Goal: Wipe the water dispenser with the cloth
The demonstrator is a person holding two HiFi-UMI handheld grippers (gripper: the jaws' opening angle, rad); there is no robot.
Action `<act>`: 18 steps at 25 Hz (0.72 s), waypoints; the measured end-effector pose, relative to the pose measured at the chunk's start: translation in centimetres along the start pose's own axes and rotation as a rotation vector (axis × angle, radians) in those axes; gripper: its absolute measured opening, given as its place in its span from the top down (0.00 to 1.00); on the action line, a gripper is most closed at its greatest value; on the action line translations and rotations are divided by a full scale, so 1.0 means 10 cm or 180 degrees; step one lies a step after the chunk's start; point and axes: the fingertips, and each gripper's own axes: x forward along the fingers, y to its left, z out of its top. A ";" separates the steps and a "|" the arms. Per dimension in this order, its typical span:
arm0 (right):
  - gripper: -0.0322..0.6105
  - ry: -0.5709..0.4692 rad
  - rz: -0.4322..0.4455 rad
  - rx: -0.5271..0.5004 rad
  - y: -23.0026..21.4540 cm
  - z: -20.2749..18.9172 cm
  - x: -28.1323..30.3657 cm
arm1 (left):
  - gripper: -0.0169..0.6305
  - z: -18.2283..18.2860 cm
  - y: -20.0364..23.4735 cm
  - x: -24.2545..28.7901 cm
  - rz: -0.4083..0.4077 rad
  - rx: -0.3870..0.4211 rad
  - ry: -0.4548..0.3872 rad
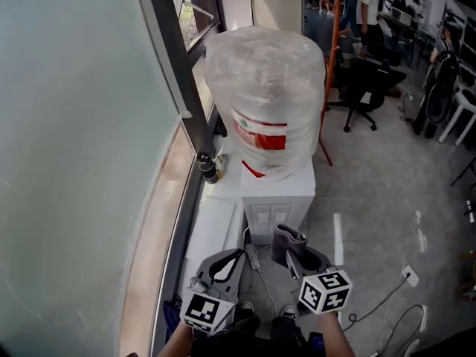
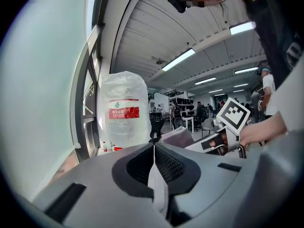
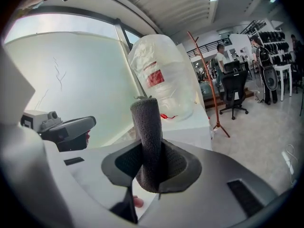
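One cloth (image 3: 147,127) in right tongs (image 3: 151,171); one dispenser (image 1: 277,193).

Dark grey cloth (image 3: 146,141), white water dispenser (image 1: 277,193), clear bottle (image 1: 264,80) with red-and-white label (image 1: 260,134)

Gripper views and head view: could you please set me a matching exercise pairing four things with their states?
1. cloth
2. left gripper
3. bottle
4. chair

A. black, on the floor
B. shut, empty
C. wrapped in clear plastic, on the dispenser
D. clamped in the right gripper

Pairs: 1-D, 2-B, 3-C, 4-A
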 end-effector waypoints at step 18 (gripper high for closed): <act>0.79 0.0600 0.0036 -0.0164 0.08 0.17 2.24 | 0.94 -0.51 0.52 -0.04 -0.0199 -0.0129 -0.0124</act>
